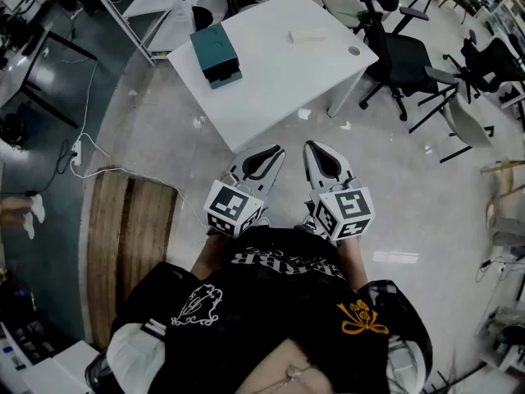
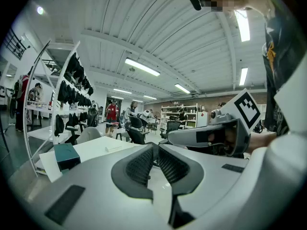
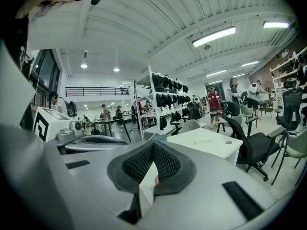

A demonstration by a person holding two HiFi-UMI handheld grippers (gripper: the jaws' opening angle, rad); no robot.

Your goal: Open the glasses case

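The case, probably the small pale oblong, lies on the far part of the table, well apart from the teal box at its left edge. The left gripper and the right gripper are side by side near the person's body, short of the table. Each has its jaws together on nothing.
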